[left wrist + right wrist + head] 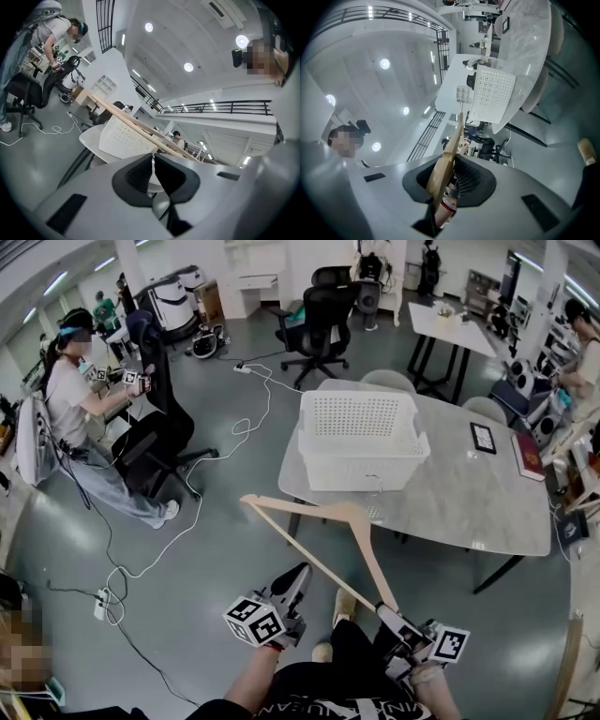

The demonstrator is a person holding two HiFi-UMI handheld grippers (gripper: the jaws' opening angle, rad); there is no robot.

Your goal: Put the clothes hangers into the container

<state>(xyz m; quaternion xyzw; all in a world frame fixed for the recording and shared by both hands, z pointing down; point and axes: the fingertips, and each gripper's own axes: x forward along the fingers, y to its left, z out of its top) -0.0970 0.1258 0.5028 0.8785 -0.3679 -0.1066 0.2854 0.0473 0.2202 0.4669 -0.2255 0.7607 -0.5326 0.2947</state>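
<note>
Progress: container (361, 472) looks empty, drop still to do | right gripper (384, 610) clamped on wooden hanger (309, 551), which juts ahead of it, short of container | left gripper (298, 576) alongside, jaws together, empty

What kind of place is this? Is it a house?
Probably not a house. It looks like a lab or workshop. There are office chairs, cables trailing over a grey floor, and another person sitting with marker-cube tools.
</note>
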